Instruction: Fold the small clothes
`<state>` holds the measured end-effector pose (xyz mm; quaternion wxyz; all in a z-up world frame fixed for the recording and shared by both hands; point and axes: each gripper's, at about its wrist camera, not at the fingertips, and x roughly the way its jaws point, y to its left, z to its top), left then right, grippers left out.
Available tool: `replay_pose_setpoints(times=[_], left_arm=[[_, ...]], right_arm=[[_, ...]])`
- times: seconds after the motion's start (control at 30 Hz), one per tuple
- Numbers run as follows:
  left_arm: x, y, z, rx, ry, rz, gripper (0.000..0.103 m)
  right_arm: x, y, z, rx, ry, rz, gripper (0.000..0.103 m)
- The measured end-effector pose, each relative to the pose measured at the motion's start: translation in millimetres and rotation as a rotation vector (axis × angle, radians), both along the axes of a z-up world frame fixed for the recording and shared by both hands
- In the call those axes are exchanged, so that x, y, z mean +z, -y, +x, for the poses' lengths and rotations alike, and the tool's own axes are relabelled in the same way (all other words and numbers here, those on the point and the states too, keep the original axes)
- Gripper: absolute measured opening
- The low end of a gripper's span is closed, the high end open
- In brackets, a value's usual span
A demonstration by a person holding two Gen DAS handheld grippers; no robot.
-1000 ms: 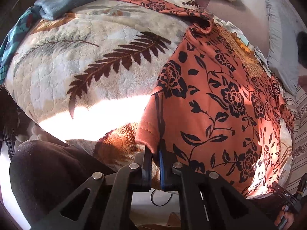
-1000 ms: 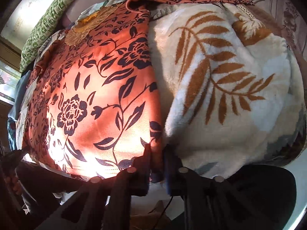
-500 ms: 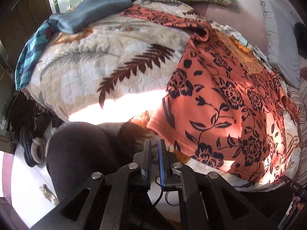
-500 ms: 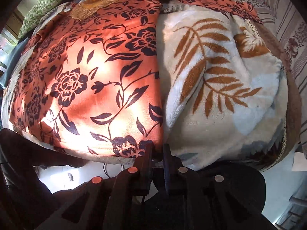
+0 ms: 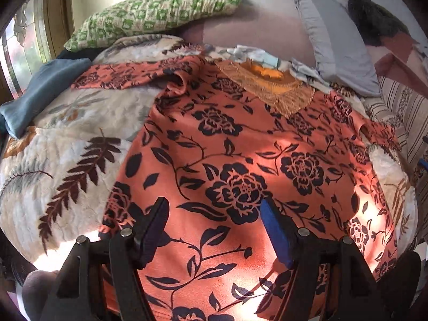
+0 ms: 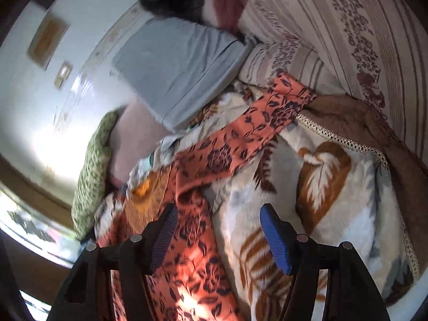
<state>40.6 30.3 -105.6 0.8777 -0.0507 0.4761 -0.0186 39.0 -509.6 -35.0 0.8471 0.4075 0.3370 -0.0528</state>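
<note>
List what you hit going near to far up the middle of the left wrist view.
left gripper, jaws opening with nothing between them → orange floral top → its gold embroidered neckline → crumpled pale cloth → mauve headboard

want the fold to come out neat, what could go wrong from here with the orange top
1. The orange floral top lies flat, but its sleeve trails off across the leaf-print blanket; folded now, it could bunch.
2. Both the left tongs and right tongs are opening and empty; a fresh grab may pinch the plush blanket along with the top.
3. Small clothes crowd the collar and could get caught.
</note>
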Motion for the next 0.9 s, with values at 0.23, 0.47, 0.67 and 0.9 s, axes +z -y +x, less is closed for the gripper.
replay_pose_setpoints(times=[0.23, 0.47, 0.67, 0.9], left_arm=[[-36, 6, 4, -0.007, -0.055, 0.069, 0.072], [-40, 9, 8, -0.019, -0.038, 0.101, 0.081], [-39, 3, 8, -0.021, -0.025, 0.061, 0.081], [-35, -10, 1, -0.01, -0.005, -0.018, 0.081]], right_arm=[[-60, 116, 98, -0.237, -0.081, 0.095, 0.064], [-103, 152, 156, -0.274, -0.228, 0.064, 0.027], [-61, 121, 188, -0.211, -0.213, -0.188, 0.006], [73, -51, 220, 0.142, 0.102, -0.297, 0.006]])
